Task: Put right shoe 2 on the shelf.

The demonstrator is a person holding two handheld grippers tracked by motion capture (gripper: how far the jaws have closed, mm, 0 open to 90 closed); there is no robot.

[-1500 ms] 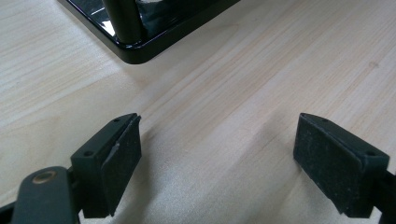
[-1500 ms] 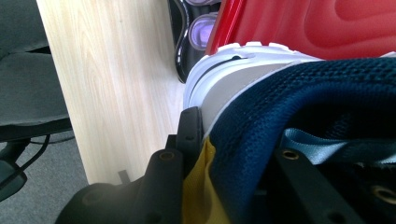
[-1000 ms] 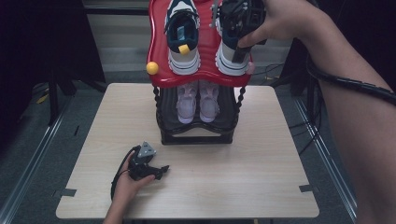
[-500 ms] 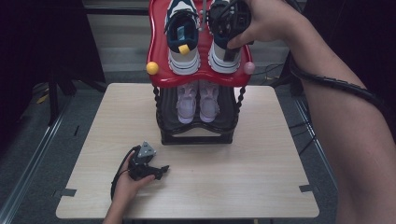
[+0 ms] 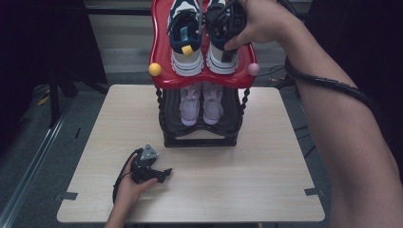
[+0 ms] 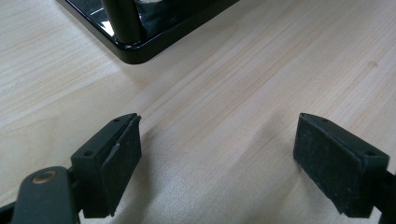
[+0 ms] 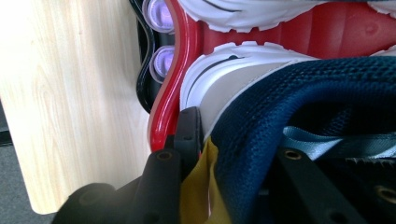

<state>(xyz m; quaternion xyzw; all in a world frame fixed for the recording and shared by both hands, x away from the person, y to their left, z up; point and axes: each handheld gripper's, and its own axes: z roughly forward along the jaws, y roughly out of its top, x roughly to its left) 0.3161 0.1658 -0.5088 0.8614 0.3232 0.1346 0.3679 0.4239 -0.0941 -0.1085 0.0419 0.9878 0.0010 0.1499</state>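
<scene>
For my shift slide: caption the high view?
Right tool grips the right sneaker on the red top shelf; left tool rests open.

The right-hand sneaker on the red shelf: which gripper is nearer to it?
Right. The right gripper is clamped on that sneaker's heel collar; the left gripper rests open on the table, far below.

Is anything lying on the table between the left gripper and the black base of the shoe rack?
No. In the left gripper view, bare tabletop runs from the open left gripper to the rack base; the high view agrees.
</scene>
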